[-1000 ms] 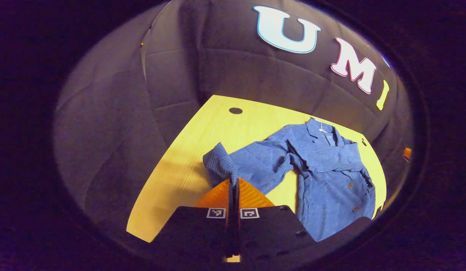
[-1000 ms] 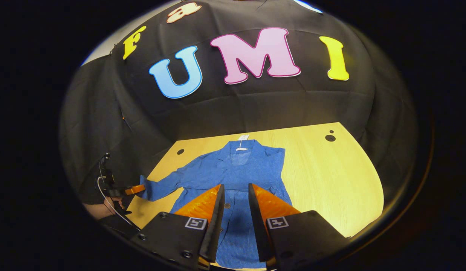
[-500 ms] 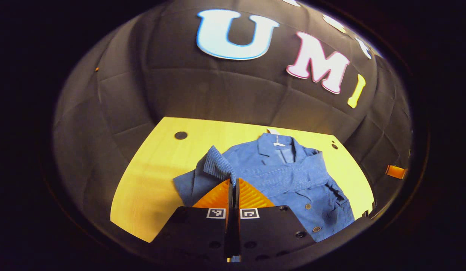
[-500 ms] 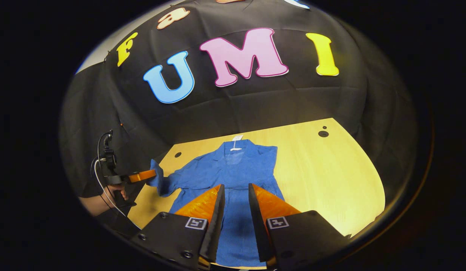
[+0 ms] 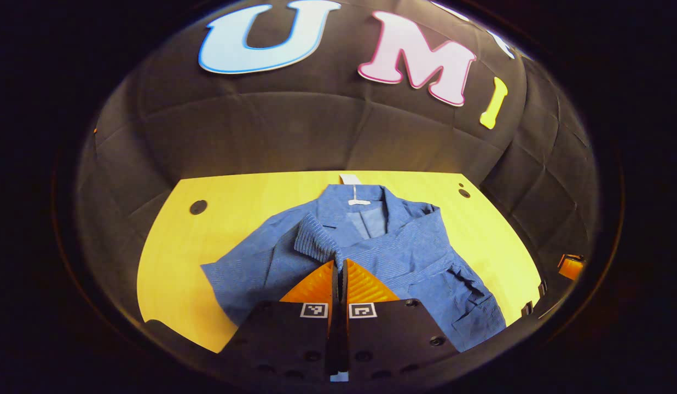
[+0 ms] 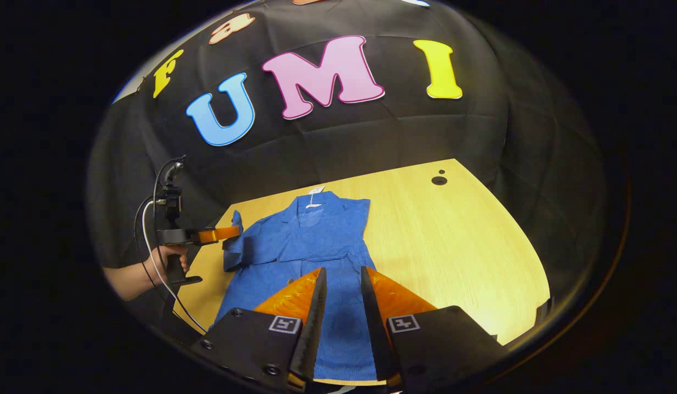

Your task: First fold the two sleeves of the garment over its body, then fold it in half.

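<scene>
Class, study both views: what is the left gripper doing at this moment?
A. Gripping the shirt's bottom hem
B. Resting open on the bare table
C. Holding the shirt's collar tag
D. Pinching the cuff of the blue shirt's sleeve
D: the left gripper is shut on the ribbed sleeve cuff of the blue shirt, lifted above the table.

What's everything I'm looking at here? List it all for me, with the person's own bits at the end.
jacket: one, blue, flat on the table, collar toward the wall, one sleeve already across its chest.
sleeve cuff: one, blue, lifted above the jacket's front, pinched by the left gripper.
buttons: blue-grey, count unclear, on the jacket's front.
table: one, light wood, with small dark holes near its far corners.
left gripper: one, shut on the cuff.
right gripper: one, open, above the jacket's lower part.
hand: one, holding the left gripper's handle.
</scene>
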`<state>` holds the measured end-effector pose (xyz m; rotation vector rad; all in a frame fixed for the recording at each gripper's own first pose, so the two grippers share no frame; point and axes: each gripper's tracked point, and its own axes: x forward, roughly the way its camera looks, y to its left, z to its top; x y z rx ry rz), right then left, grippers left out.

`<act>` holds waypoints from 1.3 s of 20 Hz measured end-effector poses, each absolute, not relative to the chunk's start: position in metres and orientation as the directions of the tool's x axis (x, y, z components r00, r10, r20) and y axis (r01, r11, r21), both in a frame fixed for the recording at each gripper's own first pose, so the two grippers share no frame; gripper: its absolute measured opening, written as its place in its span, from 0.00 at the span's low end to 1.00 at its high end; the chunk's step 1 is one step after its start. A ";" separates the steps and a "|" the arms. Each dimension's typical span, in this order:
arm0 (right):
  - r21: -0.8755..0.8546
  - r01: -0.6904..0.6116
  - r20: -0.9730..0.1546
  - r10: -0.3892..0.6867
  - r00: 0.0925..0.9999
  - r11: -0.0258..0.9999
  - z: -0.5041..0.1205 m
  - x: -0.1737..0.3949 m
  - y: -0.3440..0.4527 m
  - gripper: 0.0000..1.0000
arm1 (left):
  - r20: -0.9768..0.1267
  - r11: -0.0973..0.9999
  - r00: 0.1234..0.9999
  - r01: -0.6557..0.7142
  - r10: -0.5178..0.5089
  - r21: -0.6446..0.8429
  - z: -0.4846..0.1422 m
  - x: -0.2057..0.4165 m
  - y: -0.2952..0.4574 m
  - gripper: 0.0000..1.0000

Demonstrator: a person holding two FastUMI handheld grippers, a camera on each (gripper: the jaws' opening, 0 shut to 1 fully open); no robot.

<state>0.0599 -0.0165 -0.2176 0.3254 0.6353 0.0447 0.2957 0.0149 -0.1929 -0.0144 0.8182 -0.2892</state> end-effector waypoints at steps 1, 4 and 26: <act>0.311 0.065 -0.582 0.136 0.802 0.948 -0.221 0.057 -0.019 0.44 | -0.727 0.956 0.631 0.268 -0.268 -0.120 -0.199 0.300 0.002 0.00; 0.313 0.083 -0.602 0.130 0.788 0.946 -0.229 0.052 -0.031 0.44 | -0.773 0.950 0.577 0.296 -0.263 -0.102 -0.220 0.310 -0.025 0.00; 0.323 0.208 -0.641 0.052 0.766 0.923 -0.246 0.047 -0.092 0.43 | -0.875 0.878 0.446 0.475 -0.189 0.052 -0.273 0.347 -0.152 0.00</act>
